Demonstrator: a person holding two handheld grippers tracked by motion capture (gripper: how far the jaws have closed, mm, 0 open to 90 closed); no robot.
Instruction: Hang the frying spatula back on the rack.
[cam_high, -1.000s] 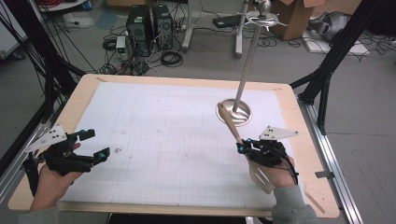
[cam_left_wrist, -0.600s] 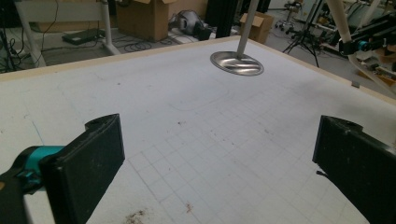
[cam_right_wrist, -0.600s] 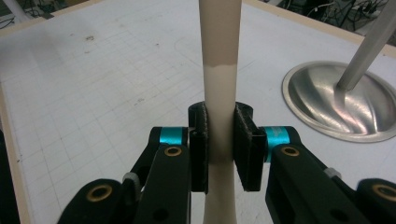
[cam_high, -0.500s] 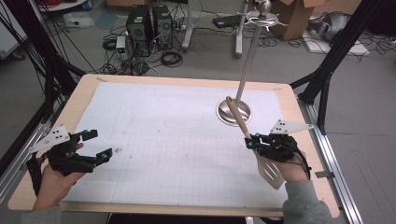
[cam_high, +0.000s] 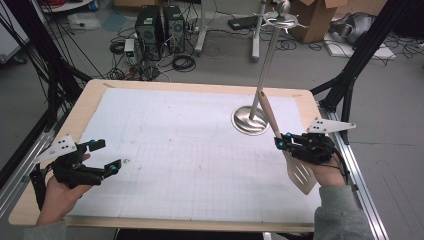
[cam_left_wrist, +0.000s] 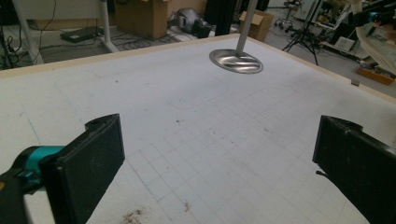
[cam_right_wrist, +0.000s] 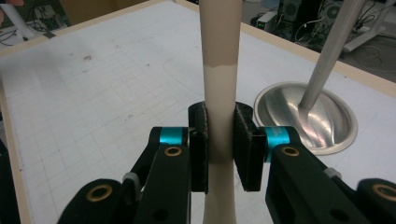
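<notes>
1. My left gripper (cam_high: 106, 156) hangs over the white grid mat (cam_high: 190, 150), well apart from the metal stand (cam_high: 250, 120), jaws spread wide and empty.
2. My right gripper (cam_high: 278, 140) sits just beside the stand's round base, jaws clamped on the spatula (cam_high: 290, 157).
3. The high view shows the spatula's slotted blade toward me; the right gripper view shows the pads (cam_right_wrist: 201, 140) squeezing its beige handle.

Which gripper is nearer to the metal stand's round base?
Right. The right gripper, holding the spatula, is just beside the base; the left gripper is across the table.
</notes>
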